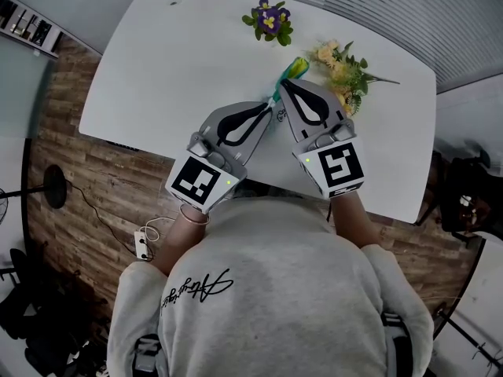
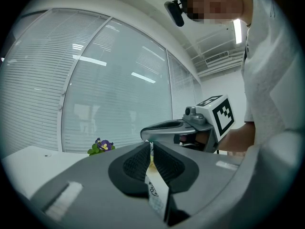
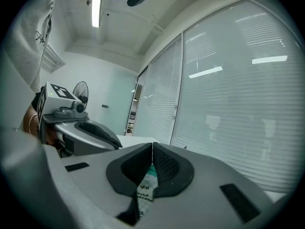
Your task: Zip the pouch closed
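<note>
The person stands at the near edge of the white table (image 1: 157, 69), bent over it in a grey sweatshirt (image 1: 267, 289), a gripper in each hand. Both point away towards the far side, and their tips nearly meet over the middle of the table.

The pouch (image 1: 295, 69) is caught between the two. Its green and yellow end pokes out beyond the tips on the far side. From above I cannot tell whether it touches the table.

The left gripper (image 2: 151, 144) has its jaws pinched together on a thin edge of the pouch, and a white printed panel runs back between the pads. The right gripper (image 3: 152, 144) sits just right of it, jaws likewise squeezed tight on the pouch, with a teal and white strip showing between the pads.

Further off, a small bunch of purple flowers (image 1: 269, 20) lies near the far edge. A spray of pale yellow flowers (image 1: 342, 73) lies just right of the right gripper.
</note>
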A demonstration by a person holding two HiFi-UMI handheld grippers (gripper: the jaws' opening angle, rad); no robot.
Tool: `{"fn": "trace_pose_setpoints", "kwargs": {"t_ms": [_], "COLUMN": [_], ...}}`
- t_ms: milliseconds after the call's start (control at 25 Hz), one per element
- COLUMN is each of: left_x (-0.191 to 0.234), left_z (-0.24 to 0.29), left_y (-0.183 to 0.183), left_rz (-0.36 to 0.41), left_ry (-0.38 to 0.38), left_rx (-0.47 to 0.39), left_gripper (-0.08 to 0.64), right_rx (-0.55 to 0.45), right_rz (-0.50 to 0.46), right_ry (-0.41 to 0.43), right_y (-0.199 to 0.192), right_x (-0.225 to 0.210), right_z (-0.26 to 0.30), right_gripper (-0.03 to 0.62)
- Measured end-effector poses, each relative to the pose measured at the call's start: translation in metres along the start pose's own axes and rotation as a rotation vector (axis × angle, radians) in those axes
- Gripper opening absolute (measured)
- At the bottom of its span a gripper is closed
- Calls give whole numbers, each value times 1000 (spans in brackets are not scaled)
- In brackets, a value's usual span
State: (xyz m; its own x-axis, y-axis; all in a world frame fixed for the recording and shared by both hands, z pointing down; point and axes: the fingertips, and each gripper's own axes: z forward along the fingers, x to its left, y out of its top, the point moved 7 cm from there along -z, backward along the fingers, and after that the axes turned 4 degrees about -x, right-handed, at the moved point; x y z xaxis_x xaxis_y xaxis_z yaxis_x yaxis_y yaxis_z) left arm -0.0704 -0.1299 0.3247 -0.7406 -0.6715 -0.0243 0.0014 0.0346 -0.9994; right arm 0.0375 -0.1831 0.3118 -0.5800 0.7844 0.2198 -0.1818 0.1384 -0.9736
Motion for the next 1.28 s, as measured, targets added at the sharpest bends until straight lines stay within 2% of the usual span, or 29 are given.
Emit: {"fn": "trace_pose_setpoints", "kwargs": {"t_ms": [480, 1280], "left_x": [7, 20], "left_z": [-13, -28], "left_y": [-2, -1], "left_rz": [-27, -20], "left_ry": [-56, -159], "left_rx": [-27, -52], "left_gripper": [17, 17], "right_rx": [20, 47], "right_rz": [15, 2], "right_ry": [-73, -197], "right_y": [1, 2], "right_x": [9, 20], "right_z": [4, 11], "right_gripper": [6, 7]}}
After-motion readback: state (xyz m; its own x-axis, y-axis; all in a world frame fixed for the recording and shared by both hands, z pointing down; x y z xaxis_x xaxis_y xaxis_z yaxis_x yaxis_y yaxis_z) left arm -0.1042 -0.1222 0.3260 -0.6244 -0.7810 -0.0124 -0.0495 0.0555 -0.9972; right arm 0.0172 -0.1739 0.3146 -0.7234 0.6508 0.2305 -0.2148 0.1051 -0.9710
